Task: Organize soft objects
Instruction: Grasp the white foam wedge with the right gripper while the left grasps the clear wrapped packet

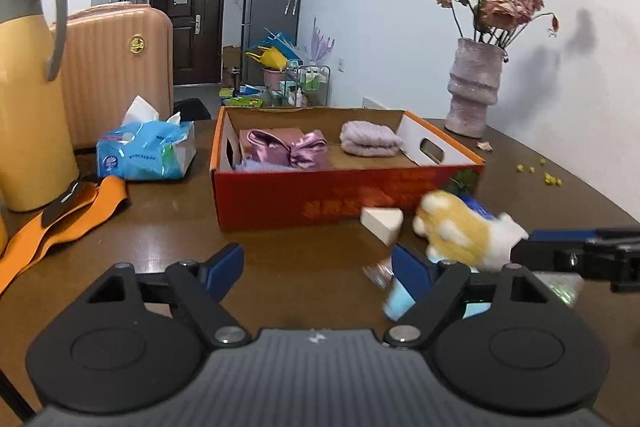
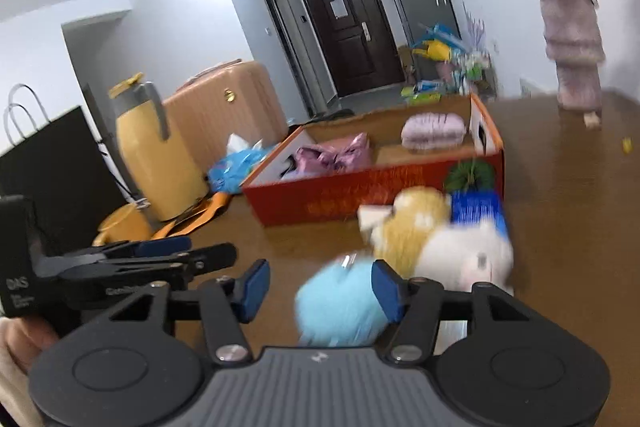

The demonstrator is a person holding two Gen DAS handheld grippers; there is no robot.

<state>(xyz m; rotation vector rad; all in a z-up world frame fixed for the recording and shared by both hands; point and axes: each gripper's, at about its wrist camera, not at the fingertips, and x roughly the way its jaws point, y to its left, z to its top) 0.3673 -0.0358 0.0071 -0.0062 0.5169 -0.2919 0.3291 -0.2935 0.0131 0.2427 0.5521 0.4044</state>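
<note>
Grippers hang low over the brown table [image 1: 168, 227], both tilted slightly downward toward the orange box [image 1: 320, 195]. The left gripper [image 1: 318, 269] stands wide with only bare tabletop between its fingers. The right gripper [image 2: 320, 289] is partly open, nothing pinched; the light-blue fluffy toy [image 2: 340, 307] lies just by its right finger, the yellow-and-white plush [image 2: 436, 243] beyond, before the box.
</note>
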